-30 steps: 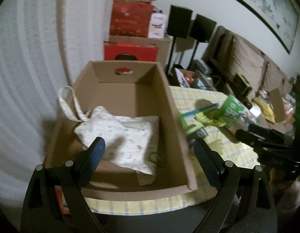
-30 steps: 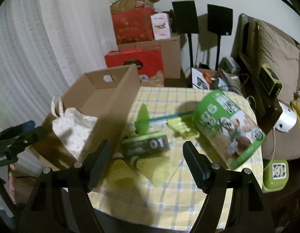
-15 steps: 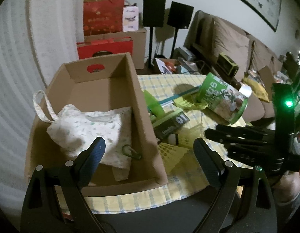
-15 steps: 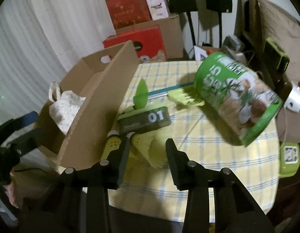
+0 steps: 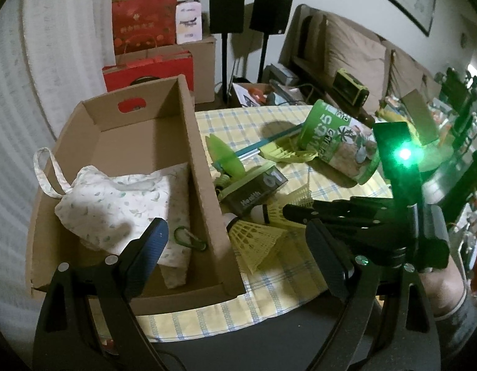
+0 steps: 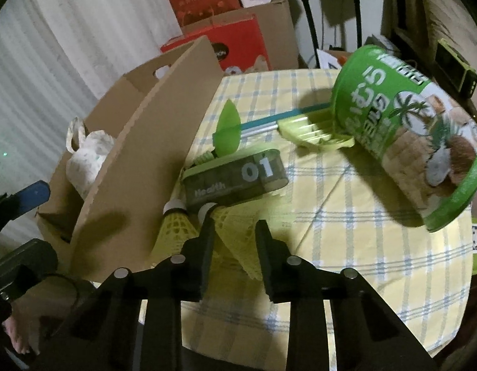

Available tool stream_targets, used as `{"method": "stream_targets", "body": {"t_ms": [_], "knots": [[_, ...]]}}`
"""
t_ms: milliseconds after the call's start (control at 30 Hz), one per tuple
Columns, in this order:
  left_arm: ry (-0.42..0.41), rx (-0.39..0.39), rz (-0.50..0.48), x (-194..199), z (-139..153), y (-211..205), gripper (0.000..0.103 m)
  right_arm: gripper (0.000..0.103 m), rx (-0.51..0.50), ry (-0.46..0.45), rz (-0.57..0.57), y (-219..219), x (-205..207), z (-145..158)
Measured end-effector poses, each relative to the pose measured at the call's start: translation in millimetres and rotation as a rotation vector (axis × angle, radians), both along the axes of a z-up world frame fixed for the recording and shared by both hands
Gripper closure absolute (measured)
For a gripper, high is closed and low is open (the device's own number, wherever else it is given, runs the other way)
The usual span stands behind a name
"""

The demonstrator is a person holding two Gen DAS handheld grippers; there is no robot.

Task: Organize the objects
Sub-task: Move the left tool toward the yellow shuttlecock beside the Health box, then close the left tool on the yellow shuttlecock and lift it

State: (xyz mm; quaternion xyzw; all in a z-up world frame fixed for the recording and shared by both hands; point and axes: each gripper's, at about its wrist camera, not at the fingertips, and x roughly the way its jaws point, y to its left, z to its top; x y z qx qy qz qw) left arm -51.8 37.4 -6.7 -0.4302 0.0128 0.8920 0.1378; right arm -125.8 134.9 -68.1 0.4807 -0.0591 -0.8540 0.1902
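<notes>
Fig.: table w/ yellow-and-blue checked cloth; cardboard box as landmark.

Inside box: white printed cloth bag lying flat, its loop handle over the box's left wall; green carabiner just beside the bag, near the box's right wall.

Right of box, on the cloth: two yellow shuttlecocks. Shuttlecock A lies against the box's outer wall; shuttlecock B just beside it, farther from the box. Dark tin w/ green lid, marked "Health 01", touches both cork ends. Behind the tin: green leaf-shaped piece, a teal stick and a yellow-green comb-like item. Well apart from the box: large green canister, on its side.

Left tool: jaws wide apart, nothing between them; hovers over the box's near right corner.

Right tool: jaws narrow and closing, skirt of shuttlecock B between them; whether the pads already press on it cannot be told. A sleeve shows behind it.
</notes>
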Motion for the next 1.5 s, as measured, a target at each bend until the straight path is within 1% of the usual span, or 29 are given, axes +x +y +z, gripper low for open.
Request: {"method": "stream_targets", "body": {"t_ms": [100,233,367,467,633,700,733,800,933,1033,1200,1233,1367,1500], "knots": [[-0.004,-0.002,-0.001,0,0,1,0.014,0.09,0.014,0.01,0.004,-2,1,-1],[-0.005,-0.01,-0.013,0,0,3,0.014,0.092,0.023,0.015,0.002,1,2,0],[0.001,-0.021,-0.035,3,0,9,0.014,0.095,0.064,0.039,-0.014,7,7,4],[0.001,-0.027,-0.05,4,1,14,0.014,0.095,0.1,0.044,-0.043,18,10,6],[-0.004,-0.058,-0.086,5,-1,27,0.014,0.095,0.107,0.037,-0.079,39,17,8],[0.0,-0.088,-0.105,4,-3,35,0.015,0.095,0.103,0.033,-0.095,48,19,8],[-0.001,-0.109,-0.122,4,-5,40,0.019,0.095,0.097,0.031,-0.104,53,21,8],[-0.008,-0.149,-0.152,2,-9,49,0.022,0.095,0.091,0.03,-0.115,60,24,9],[-0.023,-0.224,-0.203,-4,-18,64,0.022,0.095,0.081,0.034,-0.124,67,30,12],[-0.025,-0.299,-0.213,-9,-26,71,0.028,0.095,0.07,0.037,-0.128,70,33,14],[-0.028,-0.418,-0.236,-17,-43,85,0.03,0.095,0.056,0.037,-0.131,73,35,15],[-0.025,-0.451,-0.234,-18,-47,88,0.031,0.095,0.056,0.036,-0.13,73,34,15],[-0.016,-0.518,-0.233,-20,-57,94,0.031,0.095,0.051,0.025,-0.136,75,33,13],[-0.046,-0.54,-0.232,-26,-67,96,0.05,0.092,0.032,0.002,-0.133,75,30,7]]}}
